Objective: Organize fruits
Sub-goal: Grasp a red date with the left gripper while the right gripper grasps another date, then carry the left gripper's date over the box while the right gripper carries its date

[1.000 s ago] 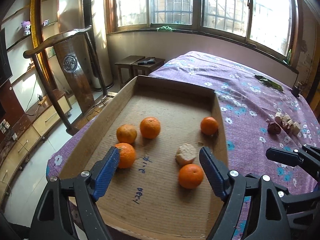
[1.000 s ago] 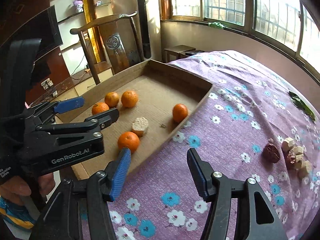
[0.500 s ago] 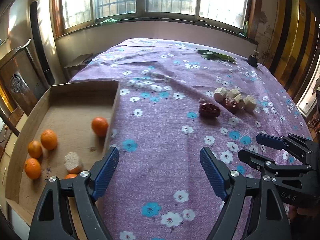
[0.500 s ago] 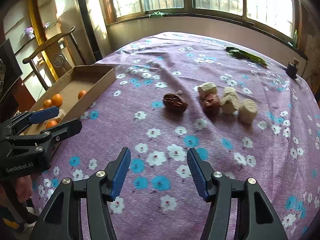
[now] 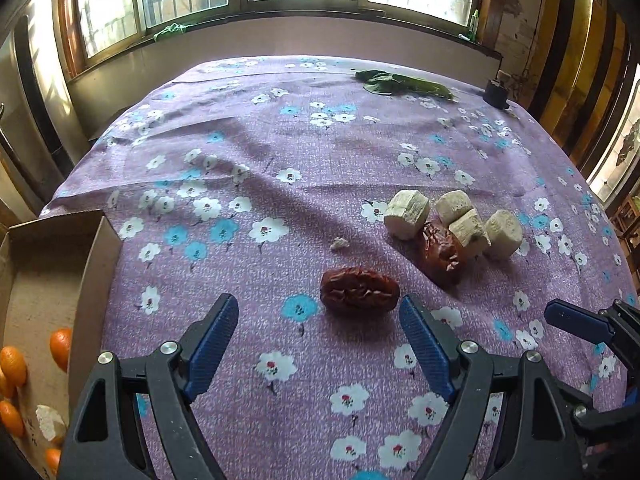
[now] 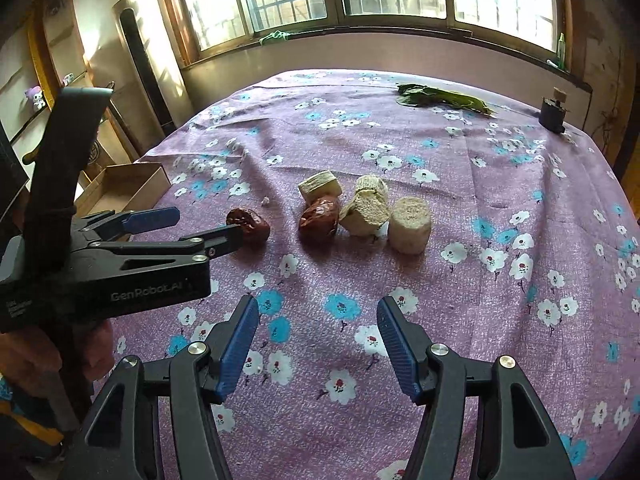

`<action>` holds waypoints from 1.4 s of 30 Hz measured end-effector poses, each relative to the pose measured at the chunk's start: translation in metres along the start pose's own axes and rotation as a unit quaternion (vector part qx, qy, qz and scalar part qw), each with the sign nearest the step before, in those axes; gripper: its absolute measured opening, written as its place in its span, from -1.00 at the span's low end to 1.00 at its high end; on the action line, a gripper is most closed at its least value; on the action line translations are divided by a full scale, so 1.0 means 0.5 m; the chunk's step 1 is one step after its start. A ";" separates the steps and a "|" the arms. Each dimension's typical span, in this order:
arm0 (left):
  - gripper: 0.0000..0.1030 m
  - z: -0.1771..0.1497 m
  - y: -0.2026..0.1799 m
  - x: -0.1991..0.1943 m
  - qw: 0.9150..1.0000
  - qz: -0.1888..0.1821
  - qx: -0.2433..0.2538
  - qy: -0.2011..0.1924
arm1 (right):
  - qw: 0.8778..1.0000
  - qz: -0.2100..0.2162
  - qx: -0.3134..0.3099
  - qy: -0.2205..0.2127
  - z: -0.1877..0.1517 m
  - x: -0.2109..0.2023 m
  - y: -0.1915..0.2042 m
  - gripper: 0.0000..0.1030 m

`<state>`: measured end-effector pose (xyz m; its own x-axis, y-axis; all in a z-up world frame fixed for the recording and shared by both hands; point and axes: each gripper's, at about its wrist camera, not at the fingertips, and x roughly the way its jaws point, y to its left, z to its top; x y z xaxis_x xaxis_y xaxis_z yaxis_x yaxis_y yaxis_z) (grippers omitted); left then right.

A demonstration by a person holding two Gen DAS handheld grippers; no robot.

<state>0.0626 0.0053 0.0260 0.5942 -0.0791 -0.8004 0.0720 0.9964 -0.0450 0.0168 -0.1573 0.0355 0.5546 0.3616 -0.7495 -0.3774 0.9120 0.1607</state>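
Observation:
A wrinkled red date (image 5: pixel 359 290) lies on the purple flowered cloth just ahead of my open left gripper (image 5: pixel 319 328). It also shows in the right wrist view (image 6: pixel 249 225), partly behind the left gripper (image 6: pixel 188 224). A second date (image 5: pixel 440 253) (image 6: pixel 319 219) lies against several pale cut chunks (image 5: pixel 406 214) (image 6: pixel 409 224). The cardboard tray (image 5: pixel 90 258) at the left holds oranges (image 5: pixel 61 348) and one pale chunk (image 5: pixel 51 423). My right gripper (image 6: pixel 316 328) is open and empty, short of the chunks.
Green leaves (image 5: pixel 402 85) and a small dark object (image 5: pixel 495 94) lie at the far edge of the table. A window wall stands beyond. A tall cabinet (image 6: pixel 138 48) and shelves stand at the left.
Both grippers have swung right from the tray and moved in on the dates and chunks. The left gripper now has the near date just ahead of its open jaws.

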 end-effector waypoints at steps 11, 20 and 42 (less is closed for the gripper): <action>-0.14 0.001 -0.007 0.036 1.000 0.006 0.018 0.008 | 1.000 0.013 0.003 0.004 0.039 0.043 -0.014 0.28; -0.14 -0.026 0.028 -0.020 1.000 0.010 -0.003 -0.007 | 0.999 0.021 0.021 0.020 0.099 0.126 -0.009 -0.07; -0.14 -0.137 0.114 -0.179 0.996 0.063 -0.020 -0.053 | 0.998 0.051 -0.013 -0.034 0.027 -0.013 0.129 -0.33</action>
<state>-0.0413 0.0714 0.0541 0.6774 0.0465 -0.7341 -0.0389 0.9989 0.0274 -0.0011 -0.0983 0.0595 0.5613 0.4651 -0.6845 -0.4525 0.8650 0.2167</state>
